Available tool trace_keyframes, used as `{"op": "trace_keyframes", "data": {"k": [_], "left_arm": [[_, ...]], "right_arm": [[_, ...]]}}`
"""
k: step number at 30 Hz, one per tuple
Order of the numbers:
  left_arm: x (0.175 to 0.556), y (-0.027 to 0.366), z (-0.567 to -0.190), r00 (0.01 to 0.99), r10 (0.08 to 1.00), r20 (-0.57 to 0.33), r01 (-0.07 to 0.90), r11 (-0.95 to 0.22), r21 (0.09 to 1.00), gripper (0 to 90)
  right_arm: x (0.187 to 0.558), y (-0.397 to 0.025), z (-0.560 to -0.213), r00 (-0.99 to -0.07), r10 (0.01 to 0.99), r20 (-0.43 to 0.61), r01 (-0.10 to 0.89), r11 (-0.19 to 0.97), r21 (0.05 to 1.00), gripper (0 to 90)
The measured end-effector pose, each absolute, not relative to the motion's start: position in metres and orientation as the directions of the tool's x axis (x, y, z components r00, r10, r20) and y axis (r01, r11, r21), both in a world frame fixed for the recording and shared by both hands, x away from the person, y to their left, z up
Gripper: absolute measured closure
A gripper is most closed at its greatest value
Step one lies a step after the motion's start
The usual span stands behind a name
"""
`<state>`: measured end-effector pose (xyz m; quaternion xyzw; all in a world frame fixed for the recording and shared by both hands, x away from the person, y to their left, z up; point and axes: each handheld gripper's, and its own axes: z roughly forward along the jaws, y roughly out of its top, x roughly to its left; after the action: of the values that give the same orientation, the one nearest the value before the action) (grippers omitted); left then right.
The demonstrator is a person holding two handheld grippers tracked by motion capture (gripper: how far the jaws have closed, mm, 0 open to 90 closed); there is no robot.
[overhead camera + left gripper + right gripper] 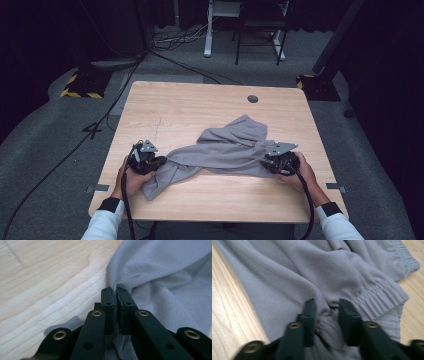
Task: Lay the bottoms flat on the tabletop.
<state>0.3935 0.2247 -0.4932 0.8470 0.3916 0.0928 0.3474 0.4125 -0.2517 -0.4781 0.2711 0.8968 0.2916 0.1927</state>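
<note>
A grey garment with ribbed elastic hems lies crumpled across the front half of the wooden table. At its left end, my left gripper is shut on a pinch of the cloth. In the left gripper view the jaws meet with a thin fold of the grey fabric caught between them. My right gripper is at the garment's right end. In the right gripper view its jaws press on a thick bunched fold of the garment, beside a ribbed band.
A round cable hole sits near the table's far edge. Bare wood lies behind and in front of the garment. On the carpet beyond are cables, yellow-black stand bases and a white desk frame.
</note>
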Motion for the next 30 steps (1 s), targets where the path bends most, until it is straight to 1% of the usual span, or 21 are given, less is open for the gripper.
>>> {"op": "trace_keyframes", "data": {"k": [1, 2, 4, 6, 8, 11, 13, 16, 18, 21, 23, 25, 27, 28, 29, 30], "left_arm": [[0.391, 0.222, -0.493, 0.679, 0.727, -0.098, 0.592, -0.463, 0.66, 84.8], [0.388, 0.219, -0.492, 0.684, 0.725, -0.08, 0.584, -0.479, 0.656, 84.8], [0.382, 0.215, -0.491, 0.702, 0.709, -0.067, 0.571, -0.504, 0.648, 84.6], [0.376, 0.21, -0.49, 0.719, 0.691, -0.068, 0.563, -0.523, 0.639, 84.0], [0.372, 0.207, -0.488, 0.733, 0.677, -0.06, 0.555, -0.545, 0.628, 81.2], [0.366, 0.206, -0.486, 0.731, 0.682, -0.032, 0.551, -0.561, 0.618, 81.3], [0.363, 0.21, -0.485, 0.713, 0.701, 0.007, 0.548, -0.563, 0.619, 81.7], [0.36, 0.22, -0.482, 0.678, 0.735, 0.018, 0.552, -0.525, 0.648, 84.2], [0.359, 0.229, -0.478, 0.647, 0.762, 0.023, 0.553, -0.49, 0.674, 85.9], [0.359, 0.243, -0.472, 0.607, 0.794, 0.035, 0.546, -0.448, 0.708, 87.6], [0.36, 0.25, -0.469, 0.562, 0.826, 0.055, 0.543, -0.417, 0.729, 87.9], [0.362, 0.257, -0.468, 0.512, 0.858, 0.042, 0.551, -0.366, 0.75, 87.9], [0.367, 0.262, -0.469, 0.463, 0.883, 0.072, 0.554, -0.352, 0.755, 87.8], [0.37, 0.263, -0.472, 0.442, 0.895, 0.059, 0.569, -0.331, 0.753, 87.6], [0.374, 0.264, -0.475, 0.436, 0.898, 0.056, 0.586, -0.331, 0.74, 86.9], [0.377, 0.263, -0.479, 0.423, 0.904, 0.058, 0.612, -0.332, 0.718, 84.3]], "right_arm": [[0.411, -0.252, -0.475, -0.777, 0.598, -0.197, 0.368, 0.685, 0.629, 79.1], [0.41, -0.253, -0.471, -0.771, 0.6, -0.216, 0.357, 0.687, 0.633, 81.5], [0.41, -0.255, -0.46, -0.762, 0.613, -0.209, 0.35, 0.661, 0.664, 83.8], [0.409, -0.257, -0.444, -0.74, 0.645, -0.19, 0.345, 0.606, 0.717, 84.4], [0.411, -0.257, -0.427, -0.725, 0.663, -0.186, 0.33, 0.572, 0.751, 84.5], [0.421, -0.25, -0.405, -0.688, 0.685, -0.239, 0.292, 0.563, 0.773, 84.9], [0.43, -0.246, -0.397, -0.676, 0.694, -0.248, 0.282, 0.554, 0.783, 84.9], [0.454, -0.232, -0.382, -0.663, 0.703, -0.259, 0.265, 0.544, 0.796, 84.9], [0.47, -0.218, -0.375, -0.644, 0.701, -0.306, 0.246, 0.569, 0.784, 84.9], [0.494, -0.196, -0.367, -0.638, 0.696, -0.329, 0.231, 0.581, 0.781, 84.9], [0.507, -0.183, -0.366, -0.628, 0.695, -0.351, 0.226, 0.594, 0.772, 84.9], [0.519, -0.173, -0.366, -0.616, 0.702, -0.358, 0.236, 0.598, 0.766, 84.8], [0.531, -0.163, -0.368, -0.597, 0.714, -0.366, 0.248, 0.598, 0.762, 83.0], [0.536, -0.158, -0.37, -0.589, 0.72, -0.369, 0.259, 0.6, 0.757, 81.0], [0.54, -0.153, -0.374, -0.58, 0.722, -0.377, 0.269, 0.607, 0.748, 75.9], [0.544, -0.147, -0.377, -0.561, 0.728, -0.394, 0.283, 0.616, 0.735, 64.5]]}}
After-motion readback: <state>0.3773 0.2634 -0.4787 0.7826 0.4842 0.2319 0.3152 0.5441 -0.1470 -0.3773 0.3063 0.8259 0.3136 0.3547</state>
